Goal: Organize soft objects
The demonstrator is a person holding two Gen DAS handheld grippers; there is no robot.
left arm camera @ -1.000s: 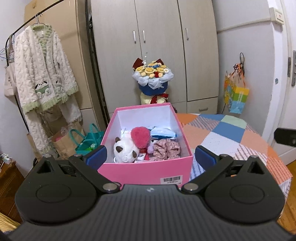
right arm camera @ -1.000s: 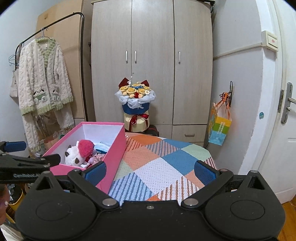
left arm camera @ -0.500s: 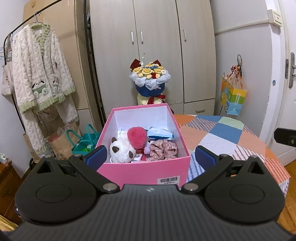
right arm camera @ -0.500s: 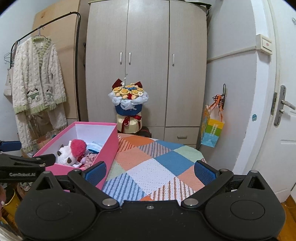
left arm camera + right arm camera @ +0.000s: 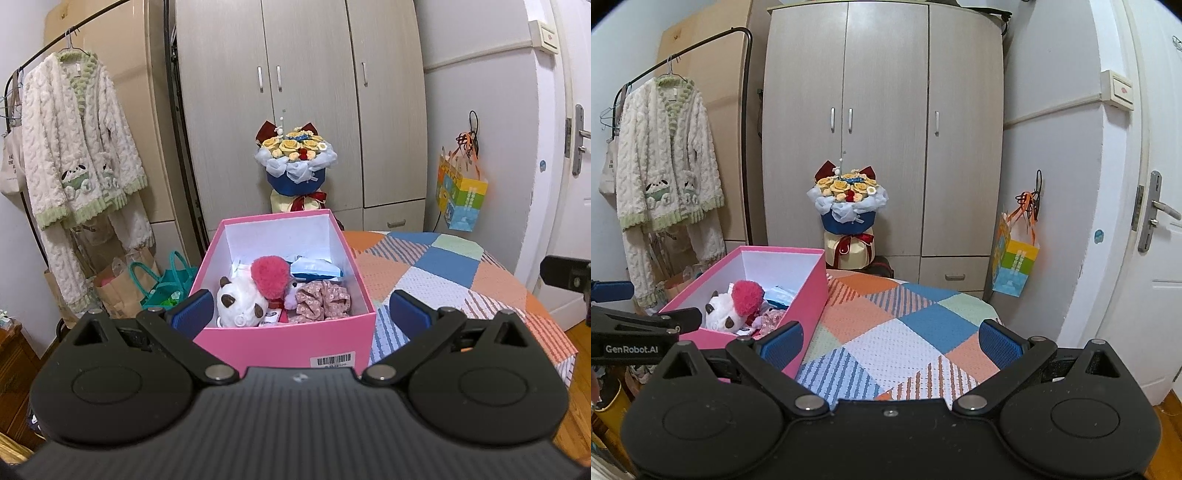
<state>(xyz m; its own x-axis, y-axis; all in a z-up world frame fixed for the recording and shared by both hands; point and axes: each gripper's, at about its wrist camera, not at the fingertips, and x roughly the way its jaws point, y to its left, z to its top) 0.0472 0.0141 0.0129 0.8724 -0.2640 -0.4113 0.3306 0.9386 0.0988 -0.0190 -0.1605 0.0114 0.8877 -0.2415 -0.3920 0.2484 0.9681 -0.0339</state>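
Left gripper (image 5: 299,314) was spread wide, blue pads apart, nothing between them, hovering just in front of the pink box (image 5: 284,341) and aimed at its near wall. Right gripper (image 5: 892,341) was likewise released, fingers well apart and empty, held over the patchwork tablecloth (image 5: 905,332) with the box off to its left. Left gripper's arm showed at the left edge of the right wrist view, beside the box.

Pink box sat on the left part of the table, lid off, white inside, barcode sticker (image 5: 334,360) on the near wall. Inside: white plush toy (image 5: 240,304) with dark ears at near left, fluffy red pompom (image 5: 270,275) touching it from behind, pink floral scrunchie (image 5: 323,299) at near right, light blue packet (image 5: 314,267) behind the scrunchie. Small packaged bits lay under the plush, too hidden to tell what they were.

Further out: flower bouquet (image 5: 294,162) in blue wrap stood behind the box, in front of the wardrobe (image 5: 295,92). White fuzzy robe (image 5: 77,147) hung on a rack at left, paper and teal bags (image 5: 162,278) on the floor below it. Colourful gift bag (image 5: 461,195) hung on the right wall near the door (image 5: 1156,221)
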